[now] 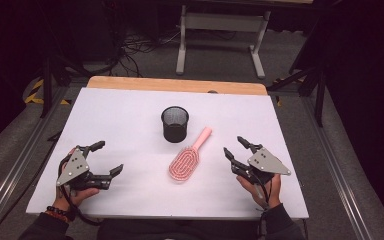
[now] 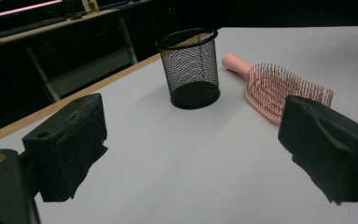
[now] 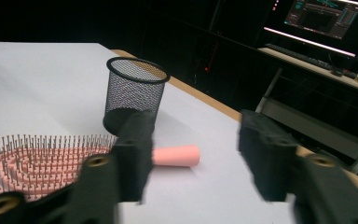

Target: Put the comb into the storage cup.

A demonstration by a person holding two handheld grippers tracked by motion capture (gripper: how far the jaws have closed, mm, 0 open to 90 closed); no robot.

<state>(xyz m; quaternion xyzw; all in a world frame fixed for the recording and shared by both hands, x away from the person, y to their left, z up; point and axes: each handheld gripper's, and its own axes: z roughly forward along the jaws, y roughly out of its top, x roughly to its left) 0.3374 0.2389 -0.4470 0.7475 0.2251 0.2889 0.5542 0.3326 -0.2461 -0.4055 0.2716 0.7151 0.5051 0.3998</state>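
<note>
A pink hairbrush [image 1: 186,161] lies bristles-up on the white table [image 1: 130,115], near the middle and a little toward my side. Its handle points away from me toward a black mesh cup [image 1: 175,123], which stands upright just beyond it; handle tip and cup are near each other, but I cannot tell whether they touch. In the left gripper view, the cup looks empty, and the brush lies to its right.

My right gripper [image 1: 236,150] rests near the table's right side, just beside the brush head but apart from it. Its jaws stand partly open with nothing between them; in the right gripper view, the brush handle [image 3: 177,155] shows beyond the gap between them.

My left gripper [image 1: 106,160] sits well apart from the brush, near the left front of the table, jaws spread wide and empty.

As I judge it, the work is putting the brush into the cup, and it has not begun: the brush is untouched and flat. Still ahead are the grasp, the lift, and standing it in the cup.
</note>
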